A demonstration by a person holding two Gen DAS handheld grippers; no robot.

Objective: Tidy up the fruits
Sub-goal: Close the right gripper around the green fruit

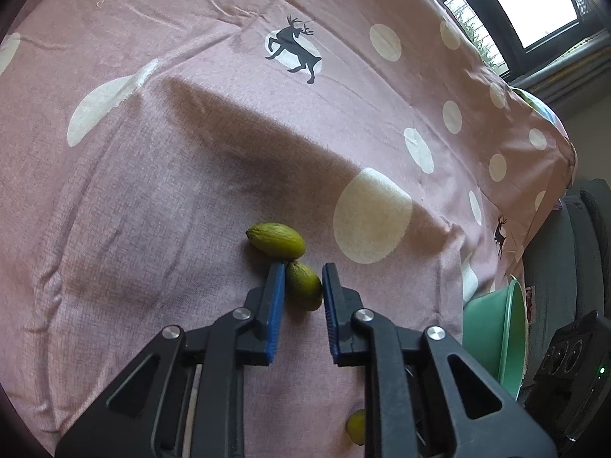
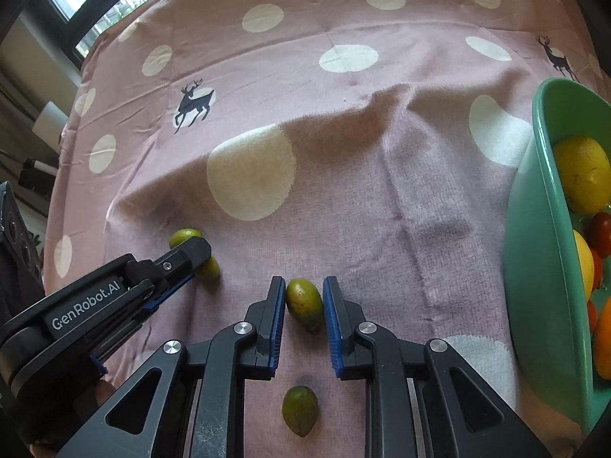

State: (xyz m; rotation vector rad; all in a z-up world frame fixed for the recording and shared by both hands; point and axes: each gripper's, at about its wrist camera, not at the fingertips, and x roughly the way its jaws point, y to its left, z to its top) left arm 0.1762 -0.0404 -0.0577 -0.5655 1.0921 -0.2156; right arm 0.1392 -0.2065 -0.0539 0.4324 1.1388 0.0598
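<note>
My left gripper [image 1: 303, 267] is shut on a small green oval fruit [image 1: 304, 285] that lies on the pink spotted cloth [image 1: 160, 198]. A second green fruit [image 1: 275, 240] touches it just beyond the left pad. In the right wrist view my right gripper [image 2: 304, 280] is shut on another green fruit [image 2: 304, 305], which also rests on the cloth. A loose green fruit [image 2: 300, 410] lies nearer the camera, under the jaws. The left gripper [image 2: 200, 257] shows at the left of this view with its two fruits [image 2: 184, 236].
A mint green bowl [image 2: 542, 267] stands at the right with lemons [image 2: 584, 171], oranges and small red fruits inside. Its rim [image 1: 511, 328] also shows right of the left gripper. The cloth's edge drops off at the far right, with a window [image 1: 534, 7] beyond.
</note>
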